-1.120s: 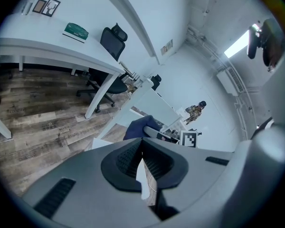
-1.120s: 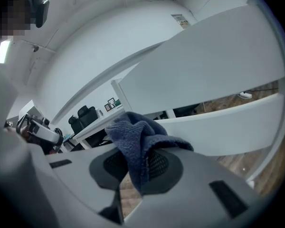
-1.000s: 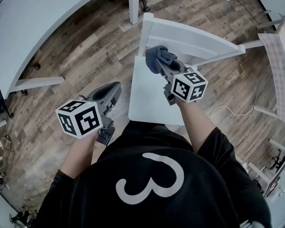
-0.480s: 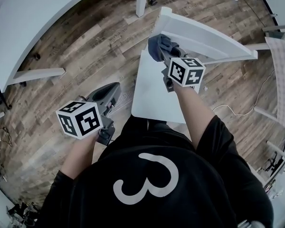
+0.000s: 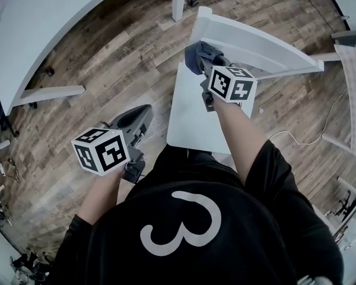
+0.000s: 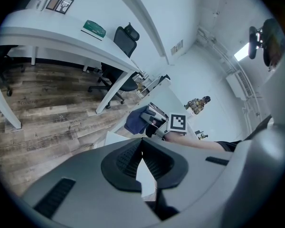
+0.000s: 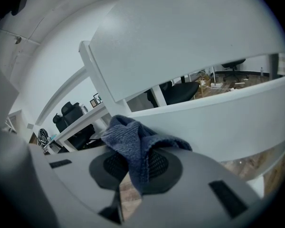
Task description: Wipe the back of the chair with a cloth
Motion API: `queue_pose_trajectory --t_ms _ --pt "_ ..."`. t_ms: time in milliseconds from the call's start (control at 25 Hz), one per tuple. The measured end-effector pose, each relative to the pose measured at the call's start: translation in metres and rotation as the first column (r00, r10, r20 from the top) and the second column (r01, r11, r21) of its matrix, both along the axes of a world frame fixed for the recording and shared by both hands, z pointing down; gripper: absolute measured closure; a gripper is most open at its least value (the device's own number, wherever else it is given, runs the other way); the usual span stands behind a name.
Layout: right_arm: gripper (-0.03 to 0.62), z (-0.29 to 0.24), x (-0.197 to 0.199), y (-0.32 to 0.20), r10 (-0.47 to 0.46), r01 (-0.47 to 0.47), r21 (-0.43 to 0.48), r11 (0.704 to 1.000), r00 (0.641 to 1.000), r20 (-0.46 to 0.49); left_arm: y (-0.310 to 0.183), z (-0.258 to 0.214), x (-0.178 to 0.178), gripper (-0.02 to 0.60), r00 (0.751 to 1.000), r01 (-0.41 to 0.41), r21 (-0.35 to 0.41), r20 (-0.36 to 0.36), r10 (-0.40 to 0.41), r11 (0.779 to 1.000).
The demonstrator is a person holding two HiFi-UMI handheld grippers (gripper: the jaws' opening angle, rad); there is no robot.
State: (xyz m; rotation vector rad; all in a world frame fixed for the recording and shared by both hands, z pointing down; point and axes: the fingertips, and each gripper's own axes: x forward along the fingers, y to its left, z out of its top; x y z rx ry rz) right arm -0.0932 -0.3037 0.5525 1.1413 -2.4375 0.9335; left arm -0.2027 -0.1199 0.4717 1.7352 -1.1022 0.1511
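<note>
White slat-backed chair (image 5: 258,43) on plank floor. Dark-blue ribbed cloth (image 5: 197,57), bunched, at the left end of the chair's back, touching or nearly so, clamped in the right gripper (image 5: 209,65). Best pressed flat and swept steadily toward the right end, slat by slat. Left gripper (image 5: 137,119) low off the chair's left side, jaws together, empty.

left tongs (image 6: 141,142) closed on nothing, cloth (image 6: 134,121) beyond.

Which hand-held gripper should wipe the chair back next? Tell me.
Right. The right hand-held gripper is shut on the blue cloth by the chair back; the left hand-held gripper holds nothing, out over the floor.
</note>
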Motion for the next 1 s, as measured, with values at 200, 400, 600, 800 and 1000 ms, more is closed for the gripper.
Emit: queue_pose_trajectory --t_ms 200,400,600,800,1000 --pt "0.546 0.0 0.0 -0.001 -0.024 0.024 0.004 1.0 1.0 -0.005 0.0 0.0 0.005 0.568 1.0 -0.006 -0.004 0.02 0.006 1.0" --pt "0.546 0.0 0.003 -0.001 -0.04 0.04 0.005 0.999 0.999 -0.001 -0.001 -0.002 0.014 0.568 0.999 -0.015 -0.009 0.031 0.015 1.0" --pt "0.546 0.0 0.013 -0.001 -0.044 0.044 0.005 0.999 0.999 -0.003 -0.003 -0.002 0.023 0.568 0.999 -0.017 -0.012 0.041 0.017 1.0" --pt "0.546 -0.002 0.031 -0.002 -0.041 0.041 0.003 0.999 0.999 -0.002 -0.004 -0.004 0.039 0.568 0.999 -0.02 -0.013 0.037 0.021 1.0" --pt "0.546 -0.001 0.057 -0.002 -0.015 0.015 -0.002 1.0 1.0 -0.004 -0.004 -0.002 0.058 0.568 0.999 -0.03 -0.015 0.033 0.03 0.999"
